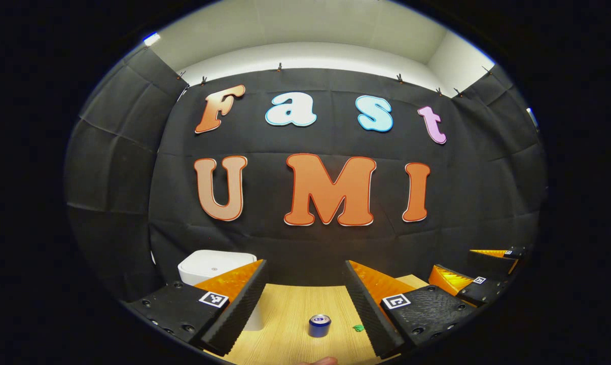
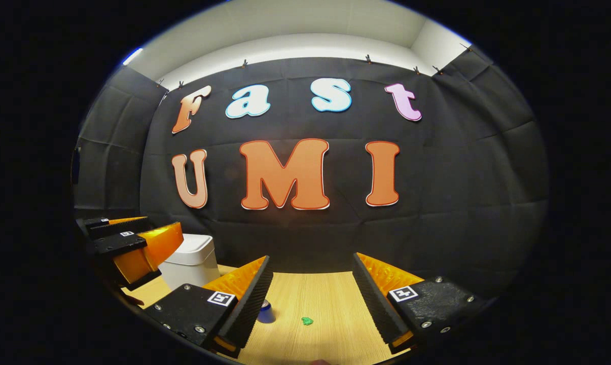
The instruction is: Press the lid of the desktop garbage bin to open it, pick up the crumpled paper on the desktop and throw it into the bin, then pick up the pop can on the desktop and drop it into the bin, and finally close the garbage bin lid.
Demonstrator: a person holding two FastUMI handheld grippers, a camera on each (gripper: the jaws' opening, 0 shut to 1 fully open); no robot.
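the left gripper [image 1: 305, 299] stands with its jaws spread wide and nothing between them, raised over the near part of the wooden desktop [image 1: 290, 314]. the right gripper [image 2: 310, 294] is likewise spread wide and holds nothing. in the left gripper view the right gripper [image 1: 480, 271] shows farther off at the right edge, and in the right gripper view the left gripper [image 2: 128, 243] shows at the left edge, just in front of the bin.

taking the pop can as the landmark and going left to right in the left gripper view: the white garbage bin [image 1: 216, 266] stands to the left of the pop can [image 1: 319, 325] and farther back, near the black cloth wall, its lid lying flat and closed; its lower part is hidden behind the left finger. the pop can stands upright on the desktop, in the gap between the two fingers but touching neither. just to the right of the can lies a small green crumpled paper [image 1: 358, 328], close beside the inner edge of the right finger.

in the right gripper view the bin [image 2: 191, 261] is again left of and behind the can [image 2: 266, 312], which is partly hidden by that gripper's left finger; the green paper [image 2: 307, 320] lies on the bare wood to the can's right, apart from it.
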